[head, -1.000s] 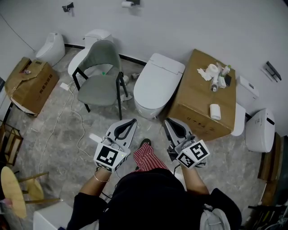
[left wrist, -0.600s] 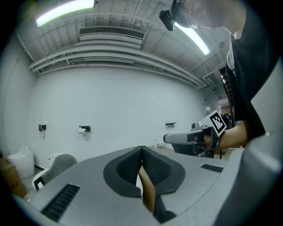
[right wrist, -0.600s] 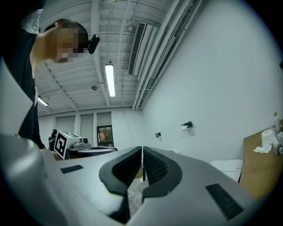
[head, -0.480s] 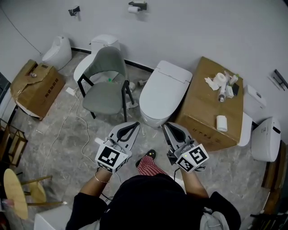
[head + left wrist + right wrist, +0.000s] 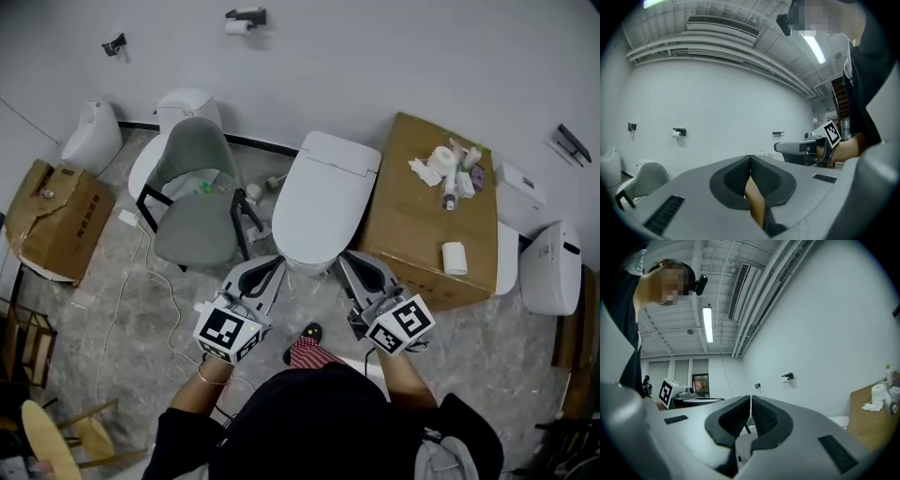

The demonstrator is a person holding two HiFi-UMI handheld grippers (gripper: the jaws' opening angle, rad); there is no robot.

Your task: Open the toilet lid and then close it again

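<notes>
A white toilet [image 5: 322,201] stands against the wall in the head view, its lid [image 5: 319,208] down flat. My left gripper [image 5: 270,265] hovers just short of the bowl's front left edge, jaws shut and empty. My right gripper [image 5: 349,258] hangs at the bowl's front right, also shut with nothing held. In the left gripper view my left gripper [image 5: 750,158] points up at the wall, and the right gripper's body [image 5: 806,148] shows to its right. In the right gripper view my right gripper [image 5: 750,399] is tilted upward too; the toilet is hidden behind the jaws.
A grey chair [image 5: 195,195] stands left of the toilet, with a white cable [image 5: 141,281] on the floor. A large cardboard box [image 5: 431,211] with paper rolls [image 5: 455,258] and bottles sits right of it. More toilets [image 5: 548,267] and another box [image 5: 54,217] line the sides.
I have stepped closer: the toilet now lies right ahead of both grippers, which keep their shut pose. The view has shifted right.
</notes>
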